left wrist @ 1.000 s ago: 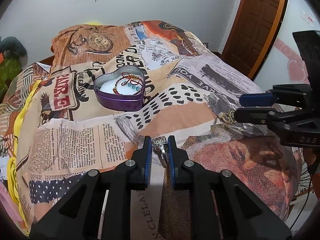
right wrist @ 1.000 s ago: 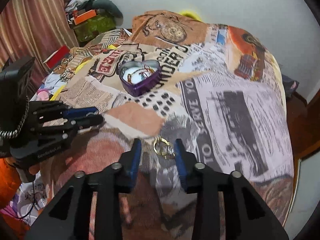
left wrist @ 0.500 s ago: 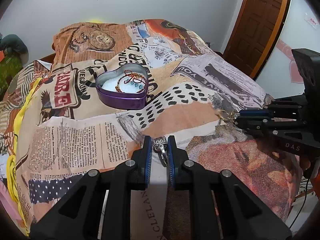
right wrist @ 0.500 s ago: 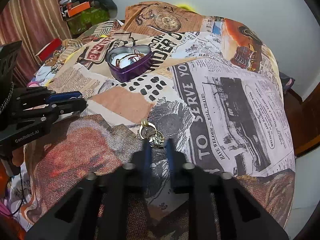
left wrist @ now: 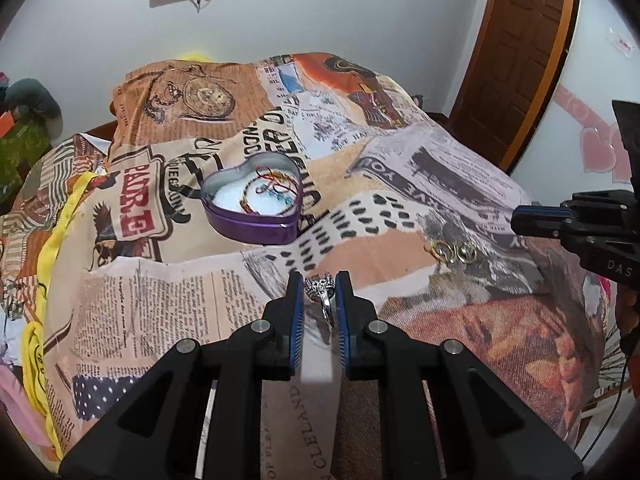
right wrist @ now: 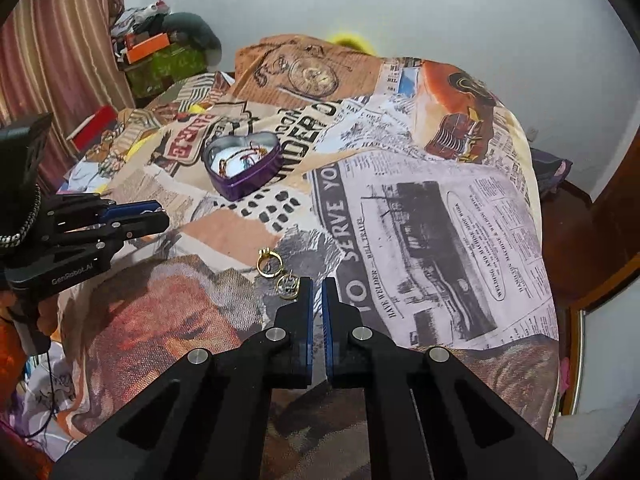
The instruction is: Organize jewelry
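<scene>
My left gripper (left wrist: pixel 319 285) is shut on a silver ring (left wrist: pixel 320 289), held just above the bedspread. It also shows at the left edge of the right wrist view as the left gripper (right wrist: pixel 158 216). My right gripper (right wrist: pixel 317 285) is shut with nothing between its blue pads. Two gold rings (right wrist: pixel 270 263) lie on the blanket just left of its left fingertip, apart from the pads; they appear as gold rings (left wrist: pixel 452 251) in the left wrist view, with the right gripper (left wrist: pixel 520 222) hovering to their right. A purple heart-shaped tin (left wrist: pixel 252 229) farther back holds a beaded bracelet (left wrist: pixel 272 196).
The printed bedspread (right wrist: pixel 420 208) covers a bed that drops away on the right toward a wooden door (left wrist: pixel 516 60). Yellow cloth (left wrist: pixel 52 264) trails along the left side. Boxes and bags (right wrist: pixel 160 56) pile up by the curtain at the back left.
My right gripper closed from open around the gold rings, then drew back empty; the rings stay on the blanket, slightly shifted apart. My left gripper kept its hold on the silver ring.
</scene>
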{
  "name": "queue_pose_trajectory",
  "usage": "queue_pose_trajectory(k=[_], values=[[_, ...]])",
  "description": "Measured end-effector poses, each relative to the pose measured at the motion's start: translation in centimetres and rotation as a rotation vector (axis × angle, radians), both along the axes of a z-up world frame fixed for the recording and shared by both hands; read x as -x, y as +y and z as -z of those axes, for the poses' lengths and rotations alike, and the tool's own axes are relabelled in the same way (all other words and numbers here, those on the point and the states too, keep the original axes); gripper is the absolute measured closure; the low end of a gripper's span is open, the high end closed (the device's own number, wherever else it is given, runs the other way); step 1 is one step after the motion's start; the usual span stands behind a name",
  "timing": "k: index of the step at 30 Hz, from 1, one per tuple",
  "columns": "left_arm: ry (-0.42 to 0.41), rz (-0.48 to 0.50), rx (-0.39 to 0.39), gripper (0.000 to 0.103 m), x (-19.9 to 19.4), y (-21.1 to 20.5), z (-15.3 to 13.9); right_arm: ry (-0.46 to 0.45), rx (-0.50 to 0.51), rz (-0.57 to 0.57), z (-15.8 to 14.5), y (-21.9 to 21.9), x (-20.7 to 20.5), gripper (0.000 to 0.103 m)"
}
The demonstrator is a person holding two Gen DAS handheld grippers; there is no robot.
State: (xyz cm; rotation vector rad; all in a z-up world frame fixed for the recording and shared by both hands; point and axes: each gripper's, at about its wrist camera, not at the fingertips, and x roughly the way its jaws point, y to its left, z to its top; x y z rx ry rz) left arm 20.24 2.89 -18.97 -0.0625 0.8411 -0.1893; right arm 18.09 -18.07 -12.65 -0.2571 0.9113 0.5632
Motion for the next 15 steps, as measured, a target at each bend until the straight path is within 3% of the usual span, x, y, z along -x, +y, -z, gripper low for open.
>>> queue_pose_trajectory(k=[3, 5, 6, 7, 12, 15], values=[[-0.004, -0.009, 0.006, 0.089, -0.2, 0.3, -0.1, 0.02, -0.026, -0.013, -0.3, 0.4, -0.6, 0.095], [-0.002, -0.011, 0.008, 0.089, -0.3, 0.4, 0.0, 0.047, -0.038, -0.043, -0.2, 1.3, -1.1, 0.082], [0.0, -0.011, 0.006, 0.089, -0.3, 0.4, 0.1, 0.055, -0.042, -0.059, -0.1, 1.9, -1.3, 0.068], [0.003, -0.011, 0.004, 0.089, -0.3, 0.5, 0.3, 0.051, -0.039, -0.077, 0.1, 2.7, -1.5, 0.062], [0.021, -0.018, 0.001, 0.089, -0.4, 1.0, 1.0, 0.064, 0.021, -0.11, 2.1, 4.9, -2.8, 0.064], [0.027, -0.028, 0.004, 0.089, -0.5, 1.5, 1.4, 0.114, 0.048, -0.129, 3.8, 5.7, -3.8, 0.081]])
